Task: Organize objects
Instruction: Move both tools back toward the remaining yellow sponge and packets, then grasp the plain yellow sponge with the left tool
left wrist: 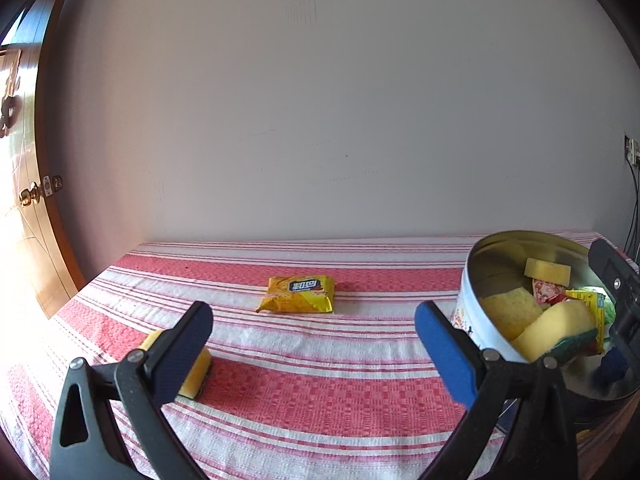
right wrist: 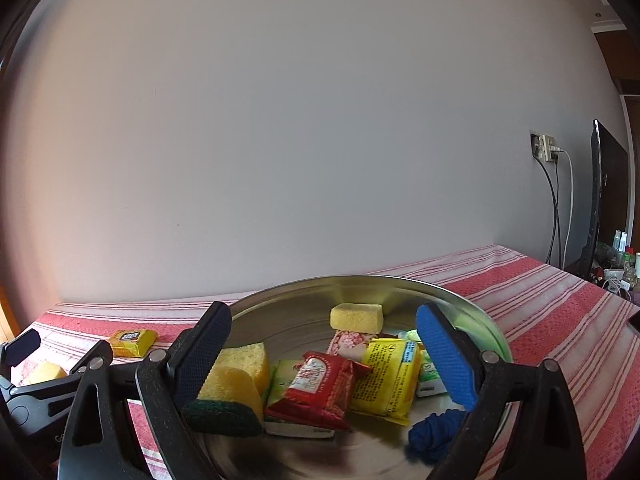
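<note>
Now | left gripper (left wrist: 314, 330) jaws wide | right gripper (right wrist: 324, 346) jaws wide | yellow packet (left wrist: 297, 294) print unreadable

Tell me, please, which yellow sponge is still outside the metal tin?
The sponge on the striped cloth, partly hidden behind the left gripper finger. The other sponges lie inside the tin.

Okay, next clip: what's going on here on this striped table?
A person is tidying loose items into a round metal tin. Sponges and snack packets already lie inside it, and the right tool hangs open over them, holding nothing. The left tool is open above the striped cloth. A yellow packet and a yellow sponge are still outside the tin.
</note>
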The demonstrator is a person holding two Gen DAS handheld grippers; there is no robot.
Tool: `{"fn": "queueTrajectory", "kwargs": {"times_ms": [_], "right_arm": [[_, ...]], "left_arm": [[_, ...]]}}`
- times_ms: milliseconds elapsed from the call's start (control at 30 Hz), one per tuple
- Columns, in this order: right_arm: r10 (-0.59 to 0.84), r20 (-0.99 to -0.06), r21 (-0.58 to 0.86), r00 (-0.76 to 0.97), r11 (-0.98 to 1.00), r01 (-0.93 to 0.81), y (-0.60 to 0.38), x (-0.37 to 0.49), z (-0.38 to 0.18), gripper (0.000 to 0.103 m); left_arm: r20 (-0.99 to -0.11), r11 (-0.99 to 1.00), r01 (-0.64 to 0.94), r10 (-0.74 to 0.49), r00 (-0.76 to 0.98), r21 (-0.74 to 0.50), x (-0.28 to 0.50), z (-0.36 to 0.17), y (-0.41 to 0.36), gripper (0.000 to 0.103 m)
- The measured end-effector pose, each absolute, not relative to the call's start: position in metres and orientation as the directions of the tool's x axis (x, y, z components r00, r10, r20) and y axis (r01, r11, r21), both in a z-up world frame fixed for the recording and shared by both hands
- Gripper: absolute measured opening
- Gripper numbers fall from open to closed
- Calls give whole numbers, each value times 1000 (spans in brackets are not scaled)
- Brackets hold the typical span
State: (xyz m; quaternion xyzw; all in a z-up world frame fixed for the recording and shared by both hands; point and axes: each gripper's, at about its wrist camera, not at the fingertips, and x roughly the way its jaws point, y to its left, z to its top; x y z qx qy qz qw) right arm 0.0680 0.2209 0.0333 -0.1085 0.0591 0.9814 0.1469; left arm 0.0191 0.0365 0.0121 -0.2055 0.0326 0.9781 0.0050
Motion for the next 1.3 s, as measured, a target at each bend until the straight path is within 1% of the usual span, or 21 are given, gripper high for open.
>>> {"fn": "queueTrajectory", "kwargs": {"times_ms": [233, 467, 567, 667, 767, 800, 867, 933, 967, 1033, 1200, 1300], "right_arm": [[220, -235, 51, -947, -970, -238, 183, 56, 31, 95], [161, -256, 29, -953, -984, -174, 151, 38, 28, 95], [142, -267, 10, -953, -989, -150, 137, 31, 26, 95], [120, -267, 5, -956, -992, -126, 124, 31, 26, 95], [105, -273, 4, -956, -994, -110, 116, 27, 25, 95], [103, -276, 1, -956, -994, -107, 113, 26, 25, 95], [96, -283, -1, -954, -995, -99, 109, 24, 25, 95], [87, -294, 1, -952, -996, -91, 105, 23, 25, 95], [85, -302, 2, -949, -996, -90, 106, 21, 25, 95], [78, -317, 7, -945, -996, -85, 106, 18, 25, 95], [54, -366, 19, -929, -998, -65, 102, 2, 20, 95], [51, -388, 15, -920, -998, -62, 98, -4, 19, 95]], "left_arm": [[-434, -996, 56, -78, -897, 64, 10, 10, -6, 102], [-489, -993, 113, -116, -865, 36, 1, 4, -45, 102], [-541, -993, 119, -105, -835, 9, -7, -1, -59, 102], [-612, -987, 157, -110, -783, -24, -19, -11, -75, 102], [-673, -982, 177, -82, -735, -73, -30, -21, -90, 101], [-691, -980, 179, -71, -720, -86, -32, -25, -94, 100], [-725, -981, 161, -32, -688, -110, -39, -32, -97, 95], [-763, -981, 138, 16, -647, -138, -48, -42, -99, 83], [-775, -980, 131, 35, -631, -150, -51, -45, -100, 82], [-766, -983, 110, 44, -641, -148, -52, -43, -98, 75], [-764, -983, 92, 65, -642, -161, -53, -44, -98, 72], [-763, -987, 85, 51, -644, -138, -59, -42, -97, 71]]}}
